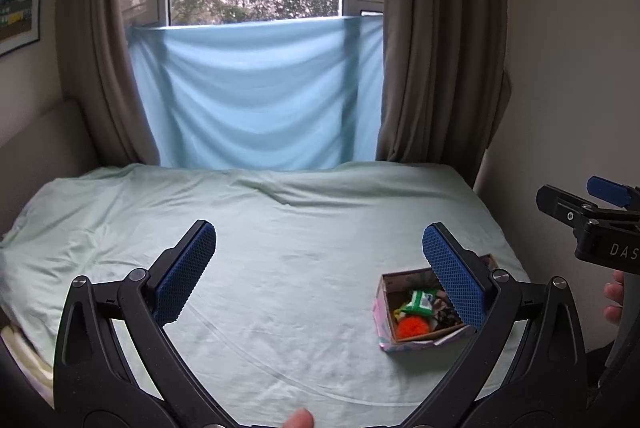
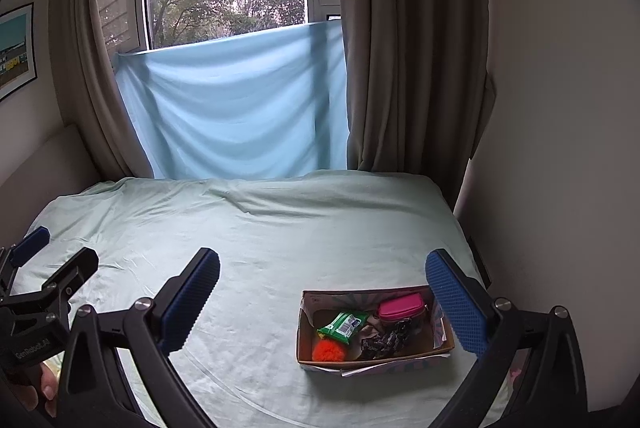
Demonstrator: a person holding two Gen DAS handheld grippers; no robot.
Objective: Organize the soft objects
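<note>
Left hand-held gripper [image 1: 319, 274] and right hand-held gripper [image 2: 322, 298] hover wide and empty over the bed [image 2: 280, 236]; the box [image 2: 306, 342] at right already holds pouch [image 2: 401, 307], packet [image 2: 343, 325] and pompom [image 2: 329, 350]. Sorting looks finished; next, check for strays.

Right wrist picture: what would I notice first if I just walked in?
Probably the cardboard box sitting on the pale green bed sheet, near its right side, with a fuzzy orange ball, a green packet and a pink pouch inside. Behind the bed, a light blue cloth hangs across the lower window between brown curtains.
</note>
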